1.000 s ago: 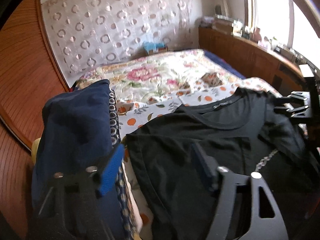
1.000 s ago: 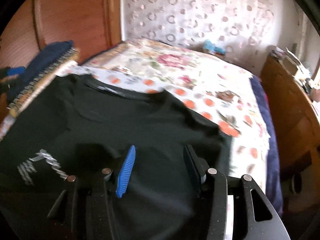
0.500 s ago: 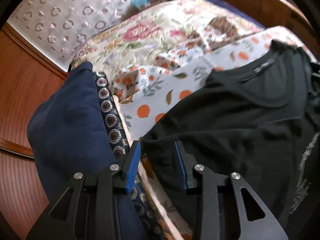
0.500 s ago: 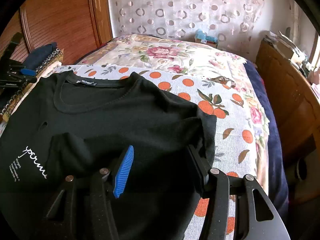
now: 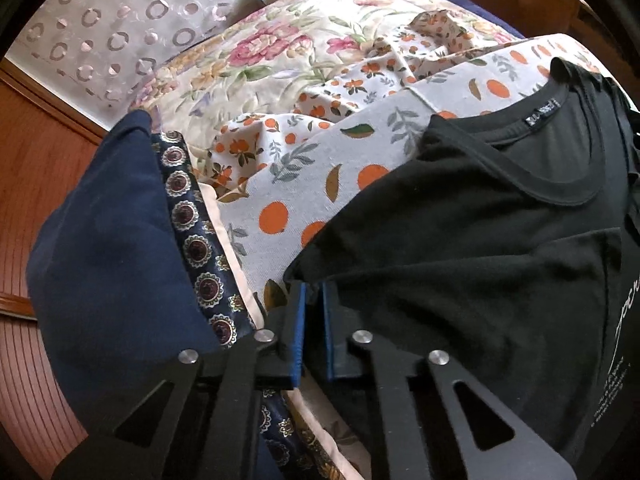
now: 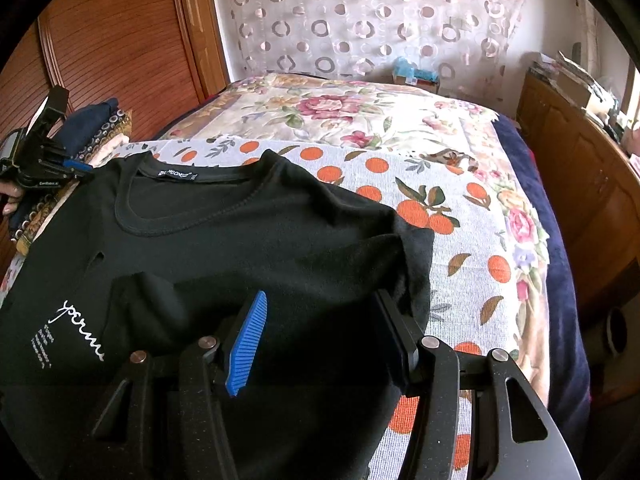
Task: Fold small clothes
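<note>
We see a black T-shirt [image 6: 248, 240] spread front-up across the lower centre and left of the right wrist view, lying on an orange-print cloth [image 6: 460, 240] that covers a floral bedspread [image 6: 340, 108]. Its neck label sits toward the upper left, and white script shows on the chest at the lower left of that frame.

In the left wrist view the left gripper [image 5: 313, 292] sits at the bottom centre, its blue pads [image 5: 299, 332] pressed almost together at the shirt's sleeve edge. We think a thin fold of black fabric is pinched between them, though the tips are dark against the cloth and the contact is hard to make out. Just left of it lies a navy folded garment [image 5: 108, 260] with a medallion-patterned fabric [image 5: 192, 240] beside it.

In the right wrist view the right gripper [image 6: 320, 312] fills the bottom centre, its jaws spread above the shirt's other side (one blue ribbed pad plainly visible, the other dark), with nothing clamped between them. The left gripper also shows at the far left edge of this frame, at the shirt's shoulder. A wooden wardrobe [image 6: 120, 40] stands at the upper left.
</note>
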The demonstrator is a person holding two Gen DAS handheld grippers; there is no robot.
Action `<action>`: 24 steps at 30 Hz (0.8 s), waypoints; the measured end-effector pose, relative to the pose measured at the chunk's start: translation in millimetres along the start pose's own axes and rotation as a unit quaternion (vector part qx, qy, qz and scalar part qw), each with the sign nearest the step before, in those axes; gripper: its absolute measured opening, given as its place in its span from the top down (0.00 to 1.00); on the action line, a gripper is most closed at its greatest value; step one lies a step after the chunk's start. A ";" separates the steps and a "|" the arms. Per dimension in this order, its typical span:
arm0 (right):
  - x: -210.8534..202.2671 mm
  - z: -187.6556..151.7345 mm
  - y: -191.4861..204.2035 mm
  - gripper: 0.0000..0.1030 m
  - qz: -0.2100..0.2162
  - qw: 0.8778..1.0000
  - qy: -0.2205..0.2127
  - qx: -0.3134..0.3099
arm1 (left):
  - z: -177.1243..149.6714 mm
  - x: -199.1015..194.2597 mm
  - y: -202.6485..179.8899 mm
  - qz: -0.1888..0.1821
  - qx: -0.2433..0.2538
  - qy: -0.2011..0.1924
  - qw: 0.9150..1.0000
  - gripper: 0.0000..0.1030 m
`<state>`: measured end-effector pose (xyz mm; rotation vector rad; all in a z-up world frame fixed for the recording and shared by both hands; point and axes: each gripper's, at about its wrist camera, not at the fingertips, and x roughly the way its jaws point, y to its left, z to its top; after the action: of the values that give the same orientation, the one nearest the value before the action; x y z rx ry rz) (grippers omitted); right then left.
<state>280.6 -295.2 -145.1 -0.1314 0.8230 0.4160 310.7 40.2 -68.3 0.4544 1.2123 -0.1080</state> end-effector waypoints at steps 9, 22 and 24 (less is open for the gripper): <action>-7.9 -1.5 -4.9 0.45 -0.026 1.000 -0.008 0.003 | -24.1 -65.8 -1.3 -0.016 -0.039 -0.118 0.992 0.93; 9.0 10.9 -32.6 0.45 -0.056 0.998 0.015 0.033 | -62.0 -91.7 -26.5 -0.068 -0.057 -0.190 0.978 0.93; 12.8 15.9 -35.2 0.45 -0.053 0.998 0.014 0.037 | -67.6 -93.8 -28.6 -0.075 -0.059 -0.194 0.976 0.93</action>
<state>313.6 -319.0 -145.3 -0.1110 0.8544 0.2836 208.6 26.1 -8.5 0.2233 0.8610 -0.2419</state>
